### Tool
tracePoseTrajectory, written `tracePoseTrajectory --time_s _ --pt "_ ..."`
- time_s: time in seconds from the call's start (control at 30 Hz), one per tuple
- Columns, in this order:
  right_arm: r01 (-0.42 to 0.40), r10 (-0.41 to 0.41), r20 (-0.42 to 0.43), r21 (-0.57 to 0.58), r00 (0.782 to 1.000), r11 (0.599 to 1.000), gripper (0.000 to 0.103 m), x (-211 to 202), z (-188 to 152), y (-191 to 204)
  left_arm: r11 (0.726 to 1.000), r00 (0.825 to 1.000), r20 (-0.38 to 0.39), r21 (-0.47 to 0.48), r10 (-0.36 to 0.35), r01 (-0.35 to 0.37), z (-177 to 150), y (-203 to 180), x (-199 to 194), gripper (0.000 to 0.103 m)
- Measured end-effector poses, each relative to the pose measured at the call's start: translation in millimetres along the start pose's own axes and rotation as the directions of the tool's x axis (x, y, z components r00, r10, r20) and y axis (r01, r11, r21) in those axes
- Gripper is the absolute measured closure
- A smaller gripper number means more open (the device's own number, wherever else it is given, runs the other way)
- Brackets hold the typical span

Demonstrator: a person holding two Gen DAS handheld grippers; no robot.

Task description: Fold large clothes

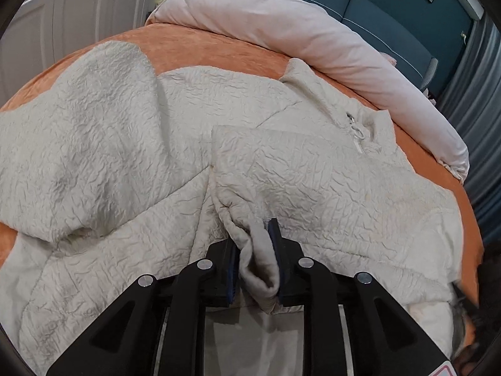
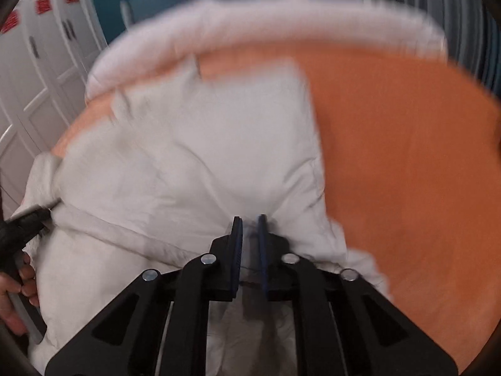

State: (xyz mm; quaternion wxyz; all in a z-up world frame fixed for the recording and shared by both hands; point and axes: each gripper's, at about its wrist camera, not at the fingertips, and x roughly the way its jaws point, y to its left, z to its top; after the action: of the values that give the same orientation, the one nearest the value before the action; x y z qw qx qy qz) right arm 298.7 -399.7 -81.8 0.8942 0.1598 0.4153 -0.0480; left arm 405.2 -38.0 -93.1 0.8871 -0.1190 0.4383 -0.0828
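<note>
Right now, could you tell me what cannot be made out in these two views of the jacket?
- Right wrist view: motion blur smears the jacket, so the right gripper grip is unclear.
- Left wrist view: the left gripper covers the near hem.
- Left wrist view: the right edge cuts off the other gripper.

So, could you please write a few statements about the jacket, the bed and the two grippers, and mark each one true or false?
1. The cream jacket lies on an orange bedspread. True.
2. The left gripper is empty. False: a fold of the jacket sits between its pads.
3. The right gripper has jacket fabric between its jaws. True.
4. The jacket is neatly folded into a square. False: it lies spread out and rumpled.
5. A pale pink duvet lies beyond the jacket. True.
</note>
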Motion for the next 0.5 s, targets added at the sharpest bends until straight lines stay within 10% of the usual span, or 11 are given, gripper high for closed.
tracePoseTrajectory --time_s 0.23,0.5 --pt "0.072 -0.069 0.072 -0.038 0.995 0.997 0.091 -29.5 2.6 21.2 0.987 0.997 0.01 -0.136 -0.08 0.081 -8.4 42.8 -48.8 0.065" --pt "-0.032 0.056 0.13 -0.178 0.99 0.984 0.074 -85.1 -19.4 95.8 0.973 0.985 0.132 -0.217 0.109 -0.078 -20.3 154.5 -149.7 0.041"
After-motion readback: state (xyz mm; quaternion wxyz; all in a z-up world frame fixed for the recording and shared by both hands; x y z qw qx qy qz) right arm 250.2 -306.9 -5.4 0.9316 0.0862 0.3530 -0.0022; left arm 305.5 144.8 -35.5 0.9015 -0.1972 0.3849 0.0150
